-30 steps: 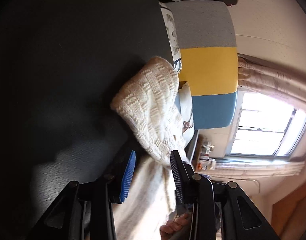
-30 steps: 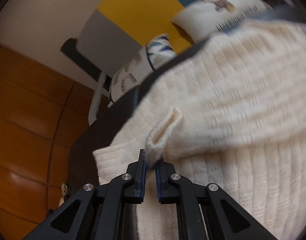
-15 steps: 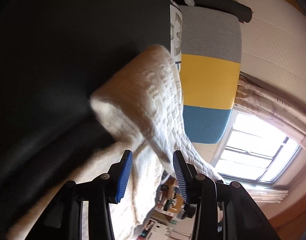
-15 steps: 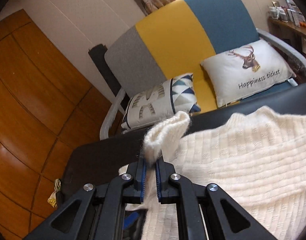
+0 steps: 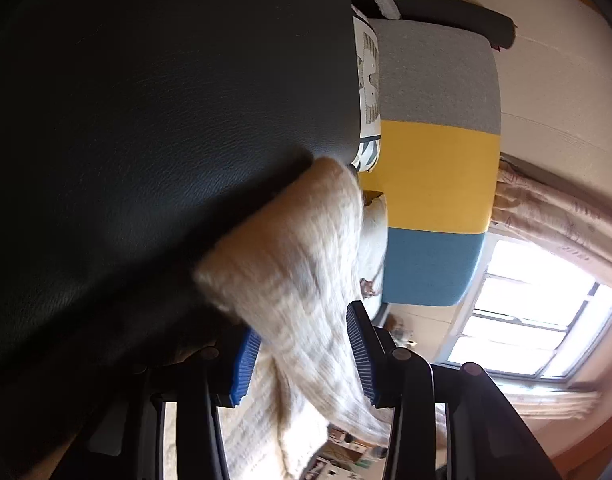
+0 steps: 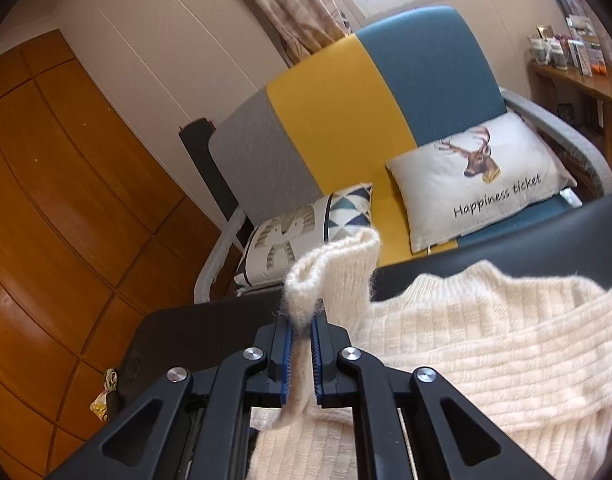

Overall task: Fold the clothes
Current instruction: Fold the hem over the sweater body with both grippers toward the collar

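A cream knitted sweater point(image 6: 486, 344) lies on a black table point(image 6: 526, 232). My right gripper point(image 6: 301, 330) is shut on a ribbed edge of the sweater, and that edge stands up in a loop above the fingers. In the left wrist view the sweater point(image 5: 301, 276) is blurred and runs between the blue pads of my left gripper point(image 5: 301, 344), which stands open around the cloth. That view is rolled sideways, with the black table point(image 5: 145, 120) filling its left side.
Behind the table stands a sofa point(image 6: 346, 120) with grey, yellow and blue panels. Two cushions rest on it, a deer print one point(image 6: 478, 176) and a triangle-patterned one point(image 6: 306, 236). Wooden panels point(image 6: 57, 200) line the left wall. A window point(image 5: 526, 312) is bright.
My right gripper has lifted the sweater edge further off the table. In the left wrist view the sweater has shifted and slid deeper between the open pads.
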Tool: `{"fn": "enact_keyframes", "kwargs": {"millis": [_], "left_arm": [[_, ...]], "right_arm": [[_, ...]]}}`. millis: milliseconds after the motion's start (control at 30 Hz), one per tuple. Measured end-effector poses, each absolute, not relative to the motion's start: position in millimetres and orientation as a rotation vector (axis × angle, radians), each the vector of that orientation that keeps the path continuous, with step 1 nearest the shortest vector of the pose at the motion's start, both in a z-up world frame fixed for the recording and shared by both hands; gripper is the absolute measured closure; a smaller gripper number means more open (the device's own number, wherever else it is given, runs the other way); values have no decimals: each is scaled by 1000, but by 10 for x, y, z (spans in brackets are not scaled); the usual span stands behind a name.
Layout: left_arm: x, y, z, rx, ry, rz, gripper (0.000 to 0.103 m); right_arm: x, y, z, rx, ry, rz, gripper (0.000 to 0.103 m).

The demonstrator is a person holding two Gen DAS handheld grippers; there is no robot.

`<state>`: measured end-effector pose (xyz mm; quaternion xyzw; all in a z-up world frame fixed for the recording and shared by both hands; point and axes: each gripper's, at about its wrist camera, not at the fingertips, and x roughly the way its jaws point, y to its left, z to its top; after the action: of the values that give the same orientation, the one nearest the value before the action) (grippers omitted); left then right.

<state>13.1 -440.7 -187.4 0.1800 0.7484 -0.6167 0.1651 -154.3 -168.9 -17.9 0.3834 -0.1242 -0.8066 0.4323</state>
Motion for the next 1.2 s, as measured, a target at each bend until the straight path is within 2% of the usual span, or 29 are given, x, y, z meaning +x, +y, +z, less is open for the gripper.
{"fn": "enact_keyframes", "kwargs": {"millis": [267,467,567,667,700,733,867,1067,1200], "left_arm": [[-99,-4396,-1683,585,1962,-1908,61],[-284,-4346,-1535,673,1804,-2013,62],[-376,-4321,-1461,716,1722,-2061,62],[-494,-4234,-1488,791,1698,-2073,62],[-539,-4216,-1495,808,1676,-2072,62],[-571,-4195,-1507,826,1656,-2072,62],[-450,-4110,-1621,869,1649,-2072,62],[-350,-4078,-1671,892,1645,-2079,62],[-319,-4087,-1726,899,1665,-2072,62]], "right_arm": [[-1760,-1287,-325,980,-345,-2082,96],[-1990,-877,-788,1097,-369,-2168,96],[-2081,-738,-1110,1204,-439,-2057,96],[-2058,-680,-1434,1291,-498,-1941,89],[-2049,-682,-1563,1339,-524,-1899,79],[-2041,-682,-1696,1391,-549,-1862,75],[-1993,-544,-1995,1460,-672,-1870,75],[-1956,-314,-2145,1453,-886,-1887,64],[-1972,-401,-2201,1441,-942,-1841,64]]}}
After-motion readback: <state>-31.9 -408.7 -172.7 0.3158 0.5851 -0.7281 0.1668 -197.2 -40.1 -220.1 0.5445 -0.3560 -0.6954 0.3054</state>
